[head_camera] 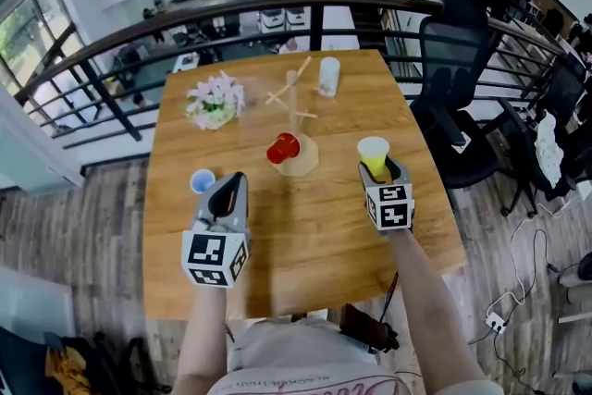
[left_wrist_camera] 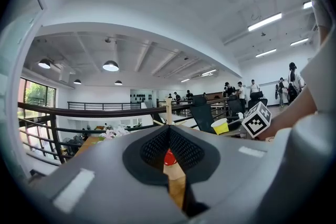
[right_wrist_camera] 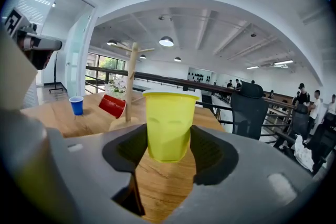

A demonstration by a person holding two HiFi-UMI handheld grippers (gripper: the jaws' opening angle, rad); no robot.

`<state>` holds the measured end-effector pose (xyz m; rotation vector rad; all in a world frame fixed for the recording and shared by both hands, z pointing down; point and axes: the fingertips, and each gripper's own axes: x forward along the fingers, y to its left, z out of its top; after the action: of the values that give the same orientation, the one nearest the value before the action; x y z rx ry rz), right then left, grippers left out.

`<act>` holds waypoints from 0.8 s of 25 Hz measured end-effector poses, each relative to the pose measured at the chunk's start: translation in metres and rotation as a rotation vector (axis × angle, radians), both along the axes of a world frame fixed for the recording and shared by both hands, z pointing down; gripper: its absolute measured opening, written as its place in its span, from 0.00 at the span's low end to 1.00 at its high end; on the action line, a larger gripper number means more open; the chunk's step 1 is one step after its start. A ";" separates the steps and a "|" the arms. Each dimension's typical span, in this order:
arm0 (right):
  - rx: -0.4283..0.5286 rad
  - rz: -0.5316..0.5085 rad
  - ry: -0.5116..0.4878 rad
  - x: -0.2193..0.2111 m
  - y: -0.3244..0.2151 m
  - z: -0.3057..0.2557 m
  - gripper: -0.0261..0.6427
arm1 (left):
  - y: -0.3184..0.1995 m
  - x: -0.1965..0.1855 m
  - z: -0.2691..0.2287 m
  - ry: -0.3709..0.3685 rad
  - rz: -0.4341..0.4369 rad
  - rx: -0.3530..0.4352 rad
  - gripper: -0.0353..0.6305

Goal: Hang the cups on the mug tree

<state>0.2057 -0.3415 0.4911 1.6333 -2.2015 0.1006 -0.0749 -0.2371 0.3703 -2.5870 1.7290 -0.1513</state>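
**A:** Where is our yellow plastic cup (right_wrist_camera: 167, 123)?

**B:** It sits upright with its lower body clamped between the pads of our right gripper (head_camera: 379, 171). We hold it above the light wooden table (head_camera: 324, 236), at four o'clock from the wooden mug tree (head_camera: 294, 102). We judge the low grip leaves the rim free for a peg.

**A:** And our left gripper (left_wrist_camera: 169, 139)?

**B:** Its jaws are pressed together on nothing. It hovers just beside the small blue cup (head_camera: 202, 181), at eight o'clock from the tree.

**A:** What else do we see?

**B:** The red plastic cup (head_camera: 283, 148) hangs tilted low by the trunk, and a whitish cup (head_camera: 329, 76) stands at one o'clock.
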 end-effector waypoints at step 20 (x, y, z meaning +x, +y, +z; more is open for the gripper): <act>-0.029 -0.220 0.342 -0.075 -0.018 -0.055 0.40 | 0.010 -0.063 -0.017 0.061 -0.069 0.056 0.06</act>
<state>0.1306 -0.3596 0.4357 1.2730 -2.0822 -0.1929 -0.1383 -0.2272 0.3531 -2.5202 1.8158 -0.0247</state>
